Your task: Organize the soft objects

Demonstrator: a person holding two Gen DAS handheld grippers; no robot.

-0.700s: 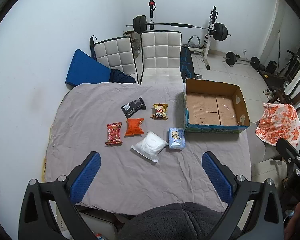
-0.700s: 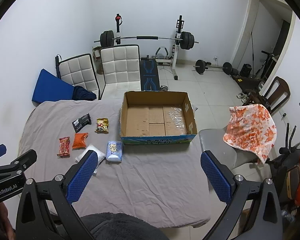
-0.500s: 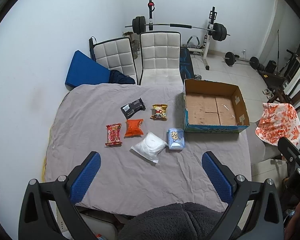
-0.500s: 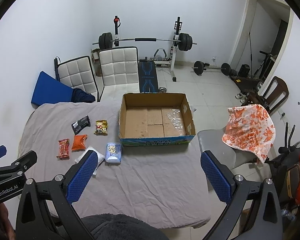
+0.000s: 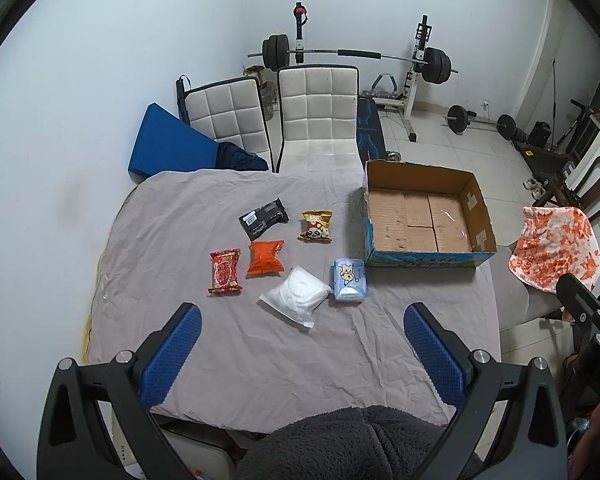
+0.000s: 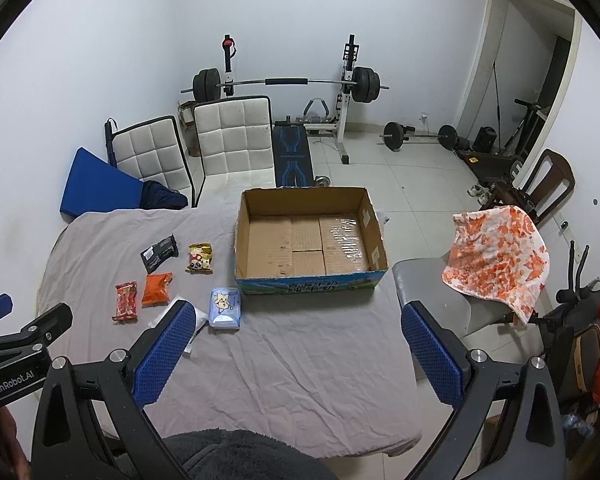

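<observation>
Several soft packets lie on the grey table cloth (image 5: 172, 232): a red snack packet (image 5: 225, 272), an orange packet (image 5: 265, 258), a black packet (image 5: 264, 218), a yellow packet (image 5: 316, 226), a white bag (image 5: 296, 295) and a blue tissue pack (image 5: 350, 280). An empty cardboard box (image 5: 424, 258) stands at the right, also in the right wrist view (image 6: 312, 280). My left gripper (image 5: 303, 354) is open and empty above the table's near edge. My right gripper (image 6: 298, 354) is open and empty, and its left finger hides part of the white bag (image 6: 198, 318).
Two white chairs (image 5: 318, 112) stand behind the table, with a blue mat (image 5: 168, 148) and a barbell rack (image 5: 352, 54). A grey chair with an orange patterned cloth (image 6: 496, 256) stands right of the table. The left gripper's body (image 6: 16, 356) shows at the left.
Both views have shifted slightly; the packets and the box stay in place. Both grippers stay open.
</observation>
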